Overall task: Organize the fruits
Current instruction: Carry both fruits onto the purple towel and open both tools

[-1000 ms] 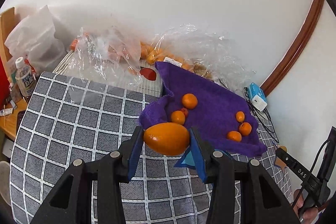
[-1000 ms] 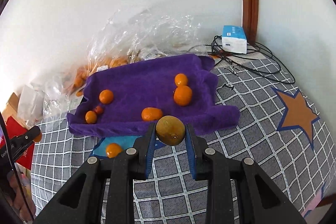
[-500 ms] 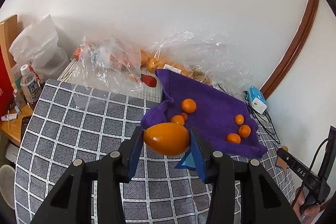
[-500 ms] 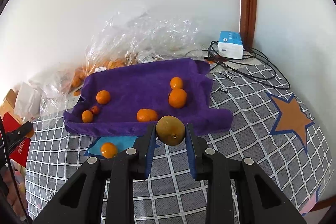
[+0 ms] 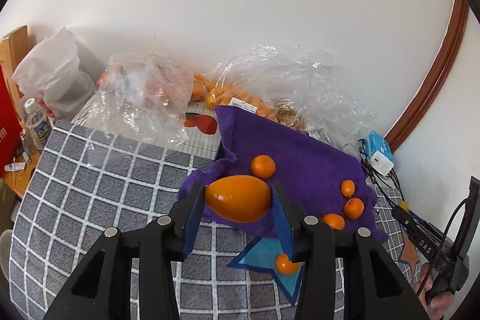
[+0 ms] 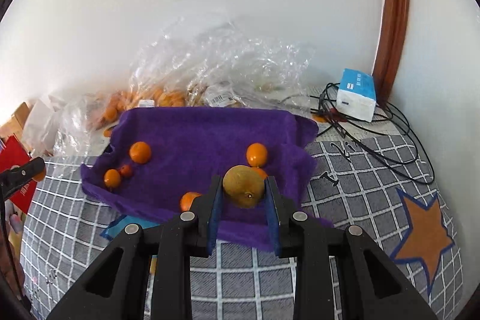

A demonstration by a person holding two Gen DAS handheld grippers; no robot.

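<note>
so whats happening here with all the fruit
A person is sorting fruit with a handheld gripper in each hand. The left gripper is shut on a large egg-shaped orange fruit, and the right gripper is shut on a brownish-green fruit. Both hang at the near edge of a purple towel that already carries several small oranges. One small orange lies off the towel on the checked cloth.

Checked grey cover [image 6: 345, 200] bears purple towel [image 6: 204, 134], plastic bags [image 6: 216, 71].

A blue-and-white box [image 6: 357, 95] sits on black cables [image 6: 396, 137] by the wall; a water bottle [image 5: 35, 119] stands upright.
</note>
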